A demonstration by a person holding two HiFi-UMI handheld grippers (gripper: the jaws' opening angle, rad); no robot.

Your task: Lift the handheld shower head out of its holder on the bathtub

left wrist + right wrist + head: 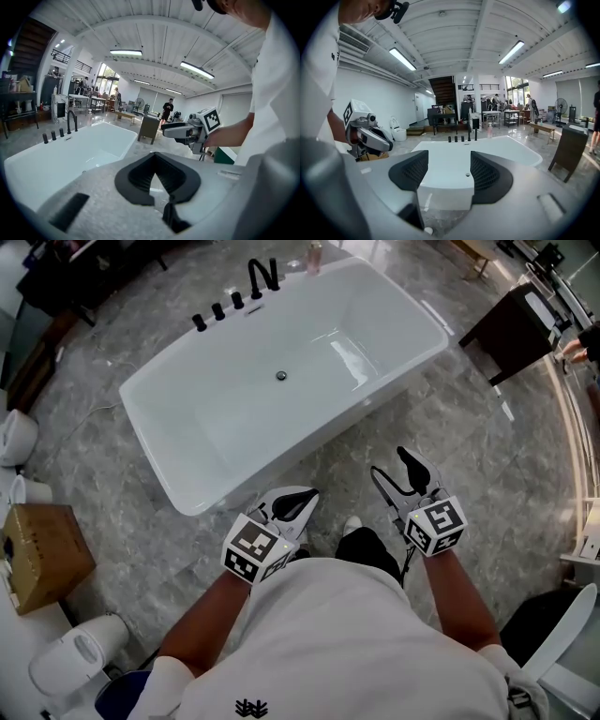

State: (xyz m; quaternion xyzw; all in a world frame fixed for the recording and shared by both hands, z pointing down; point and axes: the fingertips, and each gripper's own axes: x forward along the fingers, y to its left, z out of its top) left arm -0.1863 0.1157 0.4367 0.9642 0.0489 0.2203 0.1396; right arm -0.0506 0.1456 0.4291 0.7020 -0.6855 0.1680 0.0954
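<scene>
A white freestanding bathtub (197,498) fills the middle of the head view. On its far rim stands a row of black fittings (218,311) beside a tall black spout (262,276); at this distance I cannot single out the handheld shower head among them. Both grippers hang over the floor on the near side of the tub, well away from the fittings. My left gripper (298,505) is shut on nothing, its pads meeting at the tips (155,159). My right gripper (401,474) is open and empty (447,173). The fittings (459,138) show far across the tub.
Grey marble floor surrounds the tub. A cardboard box (42,554) and white toilets (75,662) stand at the left, and a dark cabinet (511,329) at the far right. A pink bottle (314,257) stands behind the spout. Another white fixture (562,634) sits near right.
</scene>
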